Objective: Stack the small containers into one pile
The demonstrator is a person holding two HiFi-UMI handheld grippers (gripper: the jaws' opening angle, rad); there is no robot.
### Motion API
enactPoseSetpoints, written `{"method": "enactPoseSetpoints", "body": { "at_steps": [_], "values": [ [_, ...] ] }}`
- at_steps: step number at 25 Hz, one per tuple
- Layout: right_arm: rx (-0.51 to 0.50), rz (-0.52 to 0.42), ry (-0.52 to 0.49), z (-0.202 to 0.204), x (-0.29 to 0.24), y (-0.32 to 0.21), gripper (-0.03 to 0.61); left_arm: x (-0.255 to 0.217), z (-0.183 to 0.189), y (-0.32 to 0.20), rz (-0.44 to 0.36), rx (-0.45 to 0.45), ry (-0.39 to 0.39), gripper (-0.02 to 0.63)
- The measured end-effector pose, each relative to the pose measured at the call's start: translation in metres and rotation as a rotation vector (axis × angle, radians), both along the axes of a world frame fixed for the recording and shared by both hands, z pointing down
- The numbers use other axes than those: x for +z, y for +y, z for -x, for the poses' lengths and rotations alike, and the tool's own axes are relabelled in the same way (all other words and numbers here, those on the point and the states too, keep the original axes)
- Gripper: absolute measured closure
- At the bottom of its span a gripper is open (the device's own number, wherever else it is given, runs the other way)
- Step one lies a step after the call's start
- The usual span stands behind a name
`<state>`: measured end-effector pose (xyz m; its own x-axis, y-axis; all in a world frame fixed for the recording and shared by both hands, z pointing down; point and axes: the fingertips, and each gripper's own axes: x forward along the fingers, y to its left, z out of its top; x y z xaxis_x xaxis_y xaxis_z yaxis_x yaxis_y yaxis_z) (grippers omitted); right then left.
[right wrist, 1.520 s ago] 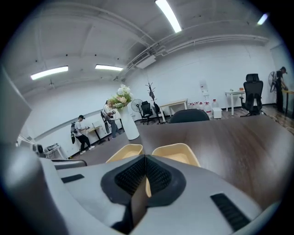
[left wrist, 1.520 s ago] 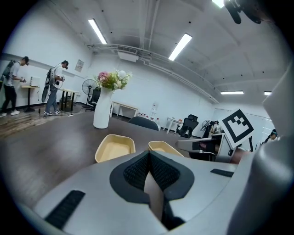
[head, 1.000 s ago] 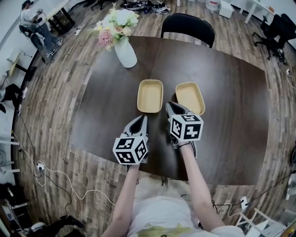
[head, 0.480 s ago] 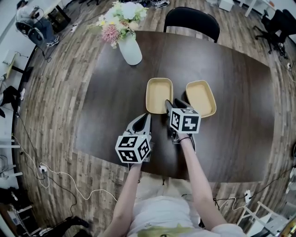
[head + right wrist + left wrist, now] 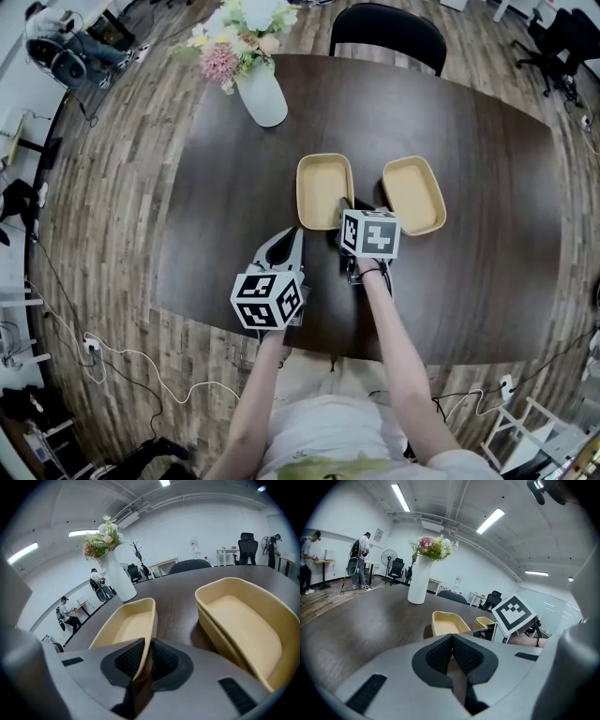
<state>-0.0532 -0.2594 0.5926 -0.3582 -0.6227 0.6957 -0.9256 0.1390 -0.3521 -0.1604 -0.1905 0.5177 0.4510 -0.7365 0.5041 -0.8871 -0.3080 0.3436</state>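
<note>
Two shallow beige containers lie side by side on the dark table: the left container (image 5: pixel 323 187) (image 5: pixel 125 626) and the right container (image 5: pixel 413 193) (image 5: pixel 243 620). My right gripper (image 5: pixel 344 210) (image 5: pixel 146 645) is at the left container's near right corner. Its jaws have just been closing, with that container's rim wall between the pads, and both pads now touch it. My left gripper (image 5: pixel 294 236) (image 5: pixel 452 637) hovers nearer to me, short of the left container (image 5: pixel 447 622), its pads pressed together on nothing. The right container (image 5: pixel 483 621) lies apart from both grippers.
A white vase of flowers (image 5: pixel 262 94) stands at the table's far left. A black chair (image 5: pixel 389 36) is pushed in at the far edge. The table's near edge (image 5: pixel 309 342) runs just behind the grippers. People stand far off in the room.
The right gripper has come forward and down from between the containers onto the left container's near right corner. The left gripper has shifted only slightly.
</note>
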Motion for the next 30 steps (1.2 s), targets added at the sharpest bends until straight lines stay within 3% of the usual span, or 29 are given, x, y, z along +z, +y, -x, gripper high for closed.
{"method": "enactPoseSetpoints", "body": {
  "at_steps": [2,13,30],
  "values": [
    [0.003,-0.005,0.018,0.000,-0.002,-0.003,0.535,-0.002,0.003,-0.002,-0.004,-0.004,-0.004,0.589],
    [-0.005,-0.051,0.001,-0.016,-0.033,0.000,0.540,-0.017,0.015,0.002,-0.035,-0.060,-0.021,0.589],
    [-0.006,-0.176,-0.050,-0.086,-0.098,0.014,0.541,-0.043,-0.035,0.012,-0.099,-0.057,-0.015,0.589]
  ]
}}
